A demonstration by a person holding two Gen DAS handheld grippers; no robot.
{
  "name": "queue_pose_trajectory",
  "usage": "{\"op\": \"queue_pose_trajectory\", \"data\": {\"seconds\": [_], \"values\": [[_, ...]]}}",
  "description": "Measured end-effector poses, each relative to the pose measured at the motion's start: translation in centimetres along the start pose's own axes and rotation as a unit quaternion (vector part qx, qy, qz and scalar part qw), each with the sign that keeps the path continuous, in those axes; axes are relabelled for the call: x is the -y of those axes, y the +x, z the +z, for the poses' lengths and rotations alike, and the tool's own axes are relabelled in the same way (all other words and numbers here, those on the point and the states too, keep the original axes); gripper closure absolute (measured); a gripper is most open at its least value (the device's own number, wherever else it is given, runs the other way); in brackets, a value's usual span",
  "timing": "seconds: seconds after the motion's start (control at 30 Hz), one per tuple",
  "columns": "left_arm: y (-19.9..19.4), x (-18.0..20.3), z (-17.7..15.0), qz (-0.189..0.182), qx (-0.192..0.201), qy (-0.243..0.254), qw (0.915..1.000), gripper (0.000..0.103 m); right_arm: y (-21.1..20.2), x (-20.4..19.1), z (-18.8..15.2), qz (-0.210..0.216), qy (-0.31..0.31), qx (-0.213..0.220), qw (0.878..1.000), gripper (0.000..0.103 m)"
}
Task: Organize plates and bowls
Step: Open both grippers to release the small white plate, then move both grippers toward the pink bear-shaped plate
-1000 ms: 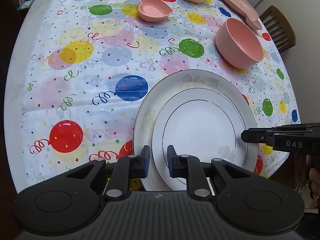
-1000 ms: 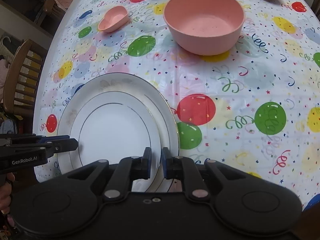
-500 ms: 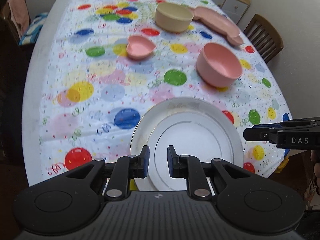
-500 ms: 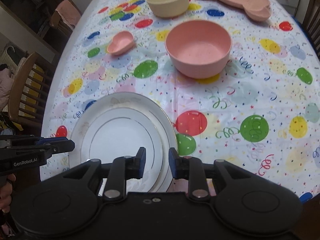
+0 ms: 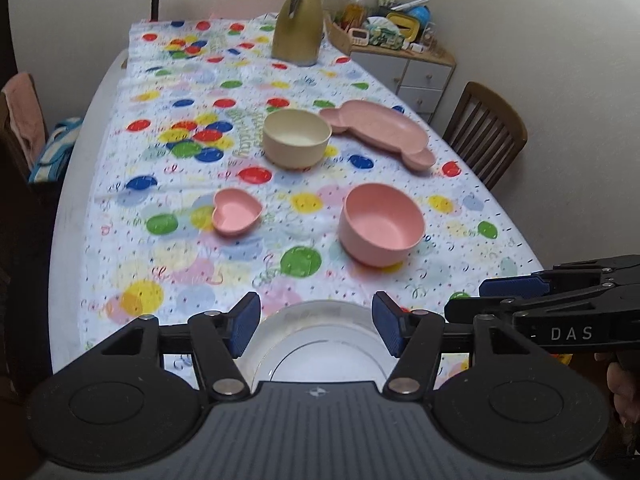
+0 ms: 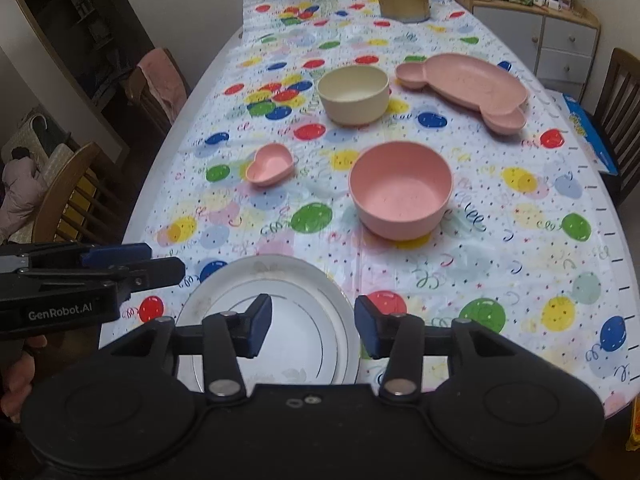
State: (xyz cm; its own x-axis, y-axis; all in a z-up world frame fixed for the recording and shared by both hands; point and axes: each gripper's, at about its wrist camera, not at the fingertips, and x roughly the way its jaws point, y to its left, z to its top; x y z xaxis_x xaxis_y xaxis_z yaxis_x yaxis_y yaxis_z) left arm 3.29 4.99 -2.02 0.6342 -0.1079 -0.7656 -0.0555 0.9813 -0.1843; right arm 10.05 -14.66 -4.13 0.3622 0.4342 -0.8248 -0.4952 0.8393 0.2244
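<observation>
We see a long table under a balloon-print tablecloth (image 6: 500, 264), with white walls behind it, wooden chairs (image 5: 486, 132) along the sides, a small cabinet (image 6: 560, 46) in the far corner piled with clutter, and a gold jug (image 5: 297, 30) at the far end. On the cloth sit a cream bowl (image 6: 354, 96), a pink divided tray (image 6: 466, 88) to its right, a pink heart-shaped dish (image 6: 270, 164) and a round pink bowl (image 6: 400, 194), all apart from one another. At the near edge lie two white plates (image 6: 304, 308) stacked, the smaller on the larger. Our left gripper (image 5: 316, 326) hangs above the near edge with its jaws wide apart and nothing between them, the plates showing below in the gap. Our right gripper (image 6: 312, 330) is level beside it, its jaws equally spread and empty, also over the plates. Each tool appears side-on in the other's view, pointing inward over the table edge.
</observation>
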Motion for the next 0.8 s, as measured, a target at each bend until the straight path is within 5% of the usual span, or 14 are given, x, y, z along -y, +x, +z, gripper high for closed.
{"op": "queue_pose_trajectory", "data": {"seconds": [0.43, 0.8], "values": [[0.5, 3.1, 4.0, 0.004, 0.04, 0.039, 0.9984, 0.031, -3.6, 1.9, 3.0, -0.026, 0.012, 0.072, 0.997, 0.021], [4.0, 6.3, 8.5, 0.014, 0.053, 0.049, 0.9973, 0.024, -3.9, 6.5, 6.7, -0.034, 0.015, 0.103, 0.994, 0.001]]}}
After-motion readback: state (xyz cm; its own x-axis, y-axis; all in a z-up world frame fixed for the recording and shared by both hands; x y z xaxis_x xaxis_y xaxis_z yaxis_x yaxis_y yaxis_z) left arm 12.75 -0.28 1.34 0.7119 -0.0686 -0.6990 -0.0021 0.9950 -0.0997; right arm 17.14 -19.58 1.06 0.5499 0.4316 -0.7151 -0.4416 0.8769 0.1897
